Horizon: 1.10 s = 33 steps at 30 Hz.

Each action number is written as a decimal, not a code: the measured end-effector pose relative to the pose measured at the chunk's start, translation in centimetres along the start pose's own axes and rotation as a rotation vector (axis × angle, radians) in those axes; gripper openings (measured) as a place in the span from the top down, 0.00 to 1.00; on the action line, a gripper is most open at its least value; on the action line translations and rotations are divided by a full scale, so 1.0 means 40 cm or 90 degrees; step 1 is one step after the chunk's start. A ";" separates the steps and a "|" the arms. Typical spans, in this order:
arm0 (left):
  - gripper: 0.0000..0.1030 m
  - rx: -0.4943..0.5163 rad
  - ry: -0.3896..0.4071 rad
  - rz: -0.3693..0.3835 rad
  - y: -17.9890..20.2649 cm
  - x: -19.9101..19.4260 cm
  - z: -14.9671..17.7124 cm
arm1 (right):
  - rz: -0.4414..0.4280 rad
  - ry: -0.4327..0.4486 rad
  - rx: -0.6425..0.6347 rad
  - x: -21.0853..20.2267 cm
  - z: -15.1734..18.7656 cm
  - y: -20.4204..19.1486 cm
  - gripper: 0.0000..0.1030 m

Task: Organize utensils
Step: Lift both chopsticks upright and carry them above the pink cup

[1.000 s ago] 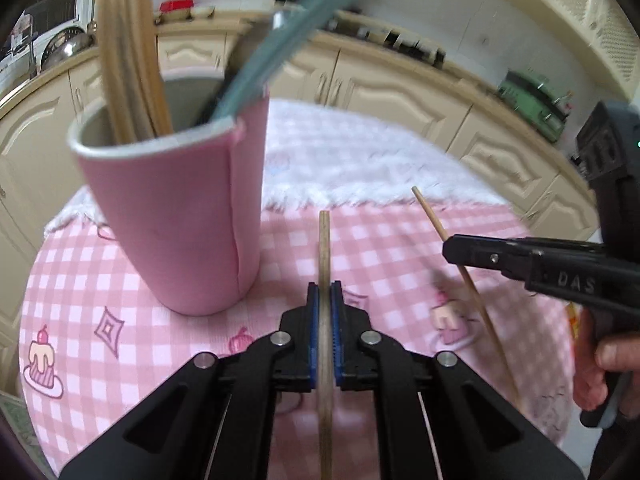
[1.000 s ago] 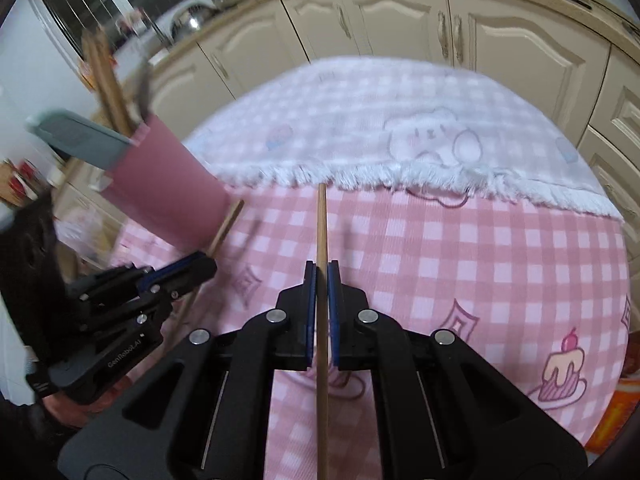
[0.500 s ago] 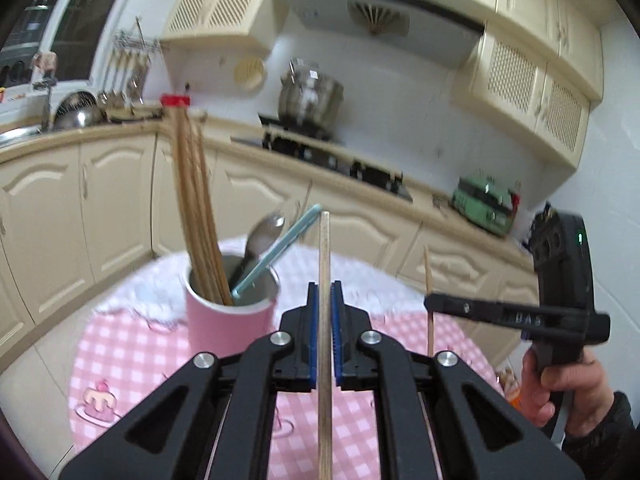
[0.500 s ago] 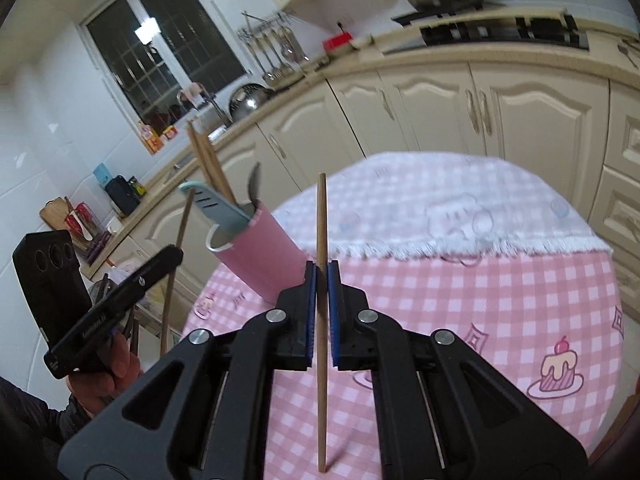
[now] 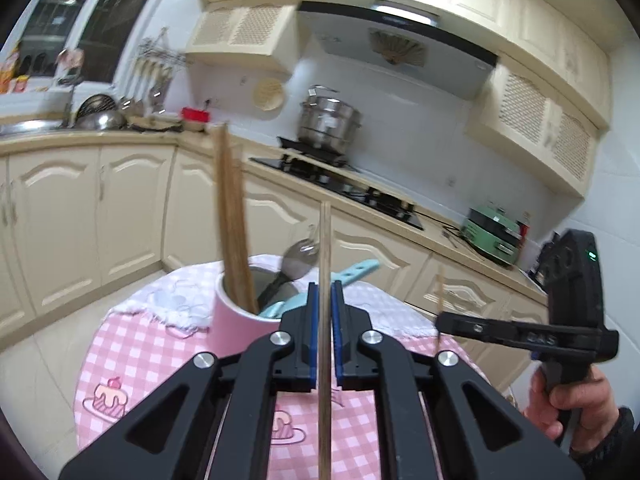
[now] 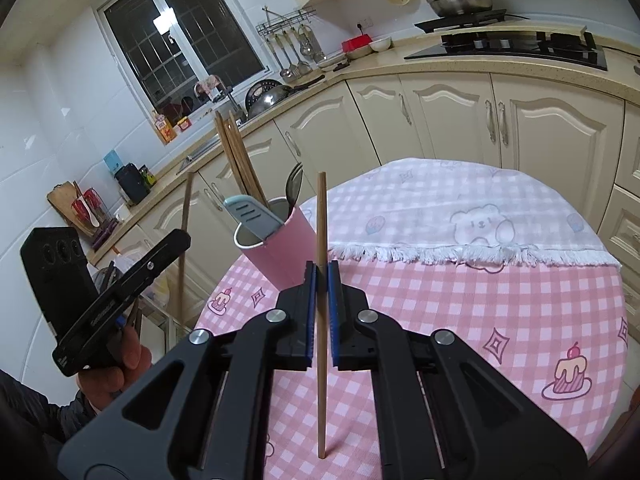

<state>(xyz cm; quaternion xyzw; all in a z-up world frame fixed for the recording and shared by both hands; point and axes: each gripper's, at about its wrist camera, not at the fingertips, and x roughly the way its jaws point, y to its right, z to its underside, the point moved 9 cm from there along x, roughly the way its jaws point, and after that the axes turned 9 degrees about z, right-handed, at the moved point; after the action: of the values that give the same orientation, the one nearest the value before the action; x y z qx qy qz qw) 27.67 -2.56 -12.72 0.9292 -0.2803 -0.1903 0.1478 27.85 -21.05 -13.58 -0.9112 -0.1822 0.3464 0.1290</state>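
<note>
Now each gripper holds one wooden chopstick up above the tabletop.

Up close, the left gripper (image 5: 324, 300) is squeezed tight on a chopstick (image 5: 325, 248) that stands straight up between its blue pads. The right gripper (image 6: 322, 280) is squeezed tight on another chopstick (image 6: 321, 220), also standing up. A pink cup (image 6: 280, 256) sits on the pink checked cloth of the round tabletop (image 6: 500, 300). From the right gripper, the cup is near, at about eleven o'clock. From the left gripper, it is near, at about ten o'clock. Inside the cup stand more brown chopsticks (image 5: 234, 232), a metal spoon (image 5: 298, 258) and a light blue handle (image 6: 252, 216). A person's hand (image 5: 568, 400) holds the right gripper at three o'clock in the left view.
</note>
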 end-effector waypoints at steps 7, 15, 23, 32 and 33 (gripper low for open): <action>0.94 -0.059 -0.075 -0.046 -0.091 0.026 0.084 | 0.000 -0.015 -0.007 0.014 0.017 -0.010 0.94; 0.95 -0.026 -0.030 -0.037 -0.060 -0.020 0.024 | -0.007 0.010 -0.011 -0.007 -0.005 -0.027 0.94; 0.95 0.020 0.051 -0.031 -0.016 -0.093 -0.106 | -0.048 0.085 -0.021 -0.084 -0.096 -0.087 0.94; 0.95 0.116 0.182 -0.044 0.028 -0.092 -0.369 | -0.087 0.239 -0.056 -0.181 -0.355 -0.220 0.94; 0.95 0.125 0.196 -0.047 0.030 -0.080 -0.395 | -0.084 0.249 -0.063 -0.179 -0.380 -0.231 0.94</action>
<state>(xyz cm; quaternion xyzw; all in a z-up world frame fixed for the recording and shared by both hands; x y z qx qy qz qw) 31.55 0.96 2.58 0.9670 -0.2371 -0.0230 0.0905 30.95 -17.40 5.01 -0.9523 -0.2299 0.1445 0.1393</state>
